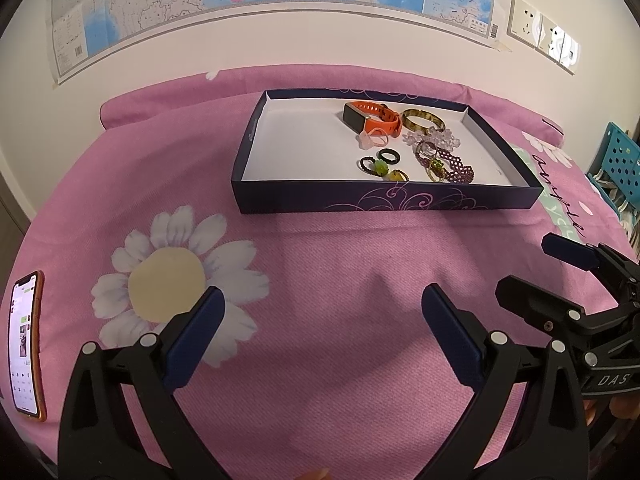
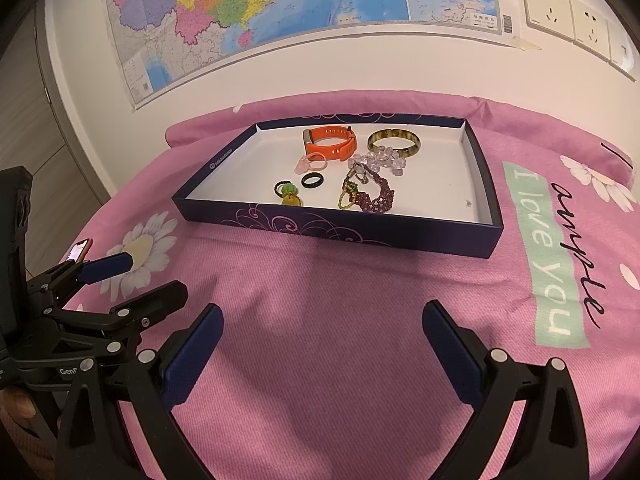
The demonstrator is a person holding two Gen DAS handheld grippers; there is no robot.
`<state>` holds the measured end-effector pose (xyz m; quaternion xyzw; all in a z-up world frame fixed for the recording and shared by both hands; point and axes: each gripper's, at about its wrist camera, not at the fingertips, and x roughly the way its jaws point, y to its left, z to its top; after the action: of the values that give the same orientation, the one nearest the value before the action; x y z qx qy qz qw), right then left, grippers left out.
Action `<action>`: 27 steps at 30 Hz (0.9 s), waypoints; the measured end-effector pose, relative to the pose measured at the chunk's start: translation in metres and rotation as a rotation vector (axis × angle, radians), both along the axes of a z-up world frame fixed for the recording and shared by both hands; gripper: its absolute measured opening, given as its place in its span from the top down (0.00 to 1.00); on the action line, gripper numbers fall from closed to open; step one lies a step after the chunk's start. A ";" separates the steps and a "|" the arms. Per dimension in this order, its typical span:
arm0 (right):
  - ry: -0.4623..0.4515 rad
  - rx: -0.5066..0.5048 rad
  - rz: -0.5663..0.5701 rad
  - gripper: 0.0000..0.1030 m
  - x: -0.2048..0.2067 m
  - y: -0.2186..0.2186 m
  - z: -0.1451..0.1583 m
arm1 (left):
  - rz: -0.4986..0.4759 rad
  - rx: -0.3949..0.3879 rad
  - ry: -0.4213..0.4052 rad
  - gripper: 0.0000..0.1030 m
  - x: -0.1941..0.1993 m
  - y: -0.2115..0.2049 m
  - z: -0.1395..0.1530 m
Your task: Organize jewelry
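Pink bedspread point(image 2: 360, 320) reads "I love you" beside box point(image 2: 486, 200).

The pink blanket point(image 2: 360, 320) carries a green band point(image 2: 548, 264) with the words "I love you". The right gripper point(image 1: 532, 264) shows "DAS", and the left gripper point(image 2: 132, 280) shows "Gen".

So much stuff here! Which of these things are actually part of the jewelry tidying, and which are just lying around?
Part of the job:
- dark box lid used as a tray
- orange watch
- amber bangle
- clear bead bracelet
- purple bead bracelet
- black ring
- left gripper and right gripper, both open and empty

Just lying about:
- phone on the pink bedspread
- wall map
- sockets
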<state>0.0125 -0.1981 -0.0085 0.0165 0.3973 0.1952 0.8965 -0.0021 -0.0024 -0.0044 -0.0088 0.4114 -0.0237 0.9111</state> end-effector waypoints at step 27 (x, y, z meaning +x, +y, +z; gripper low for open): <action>0.006 0.009 -0.010 0.07 0.002 -0.002 -0.001 | -0.005 0.001 0.005 0.06 0.000 -0.001 -0.002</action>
<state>0.0142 -0.2001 -0.0095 0.0230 0.3992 0.1923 0.8962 -0.0023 -0.0037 -0.0069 -0.0073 0.4139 -0.0257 0.9099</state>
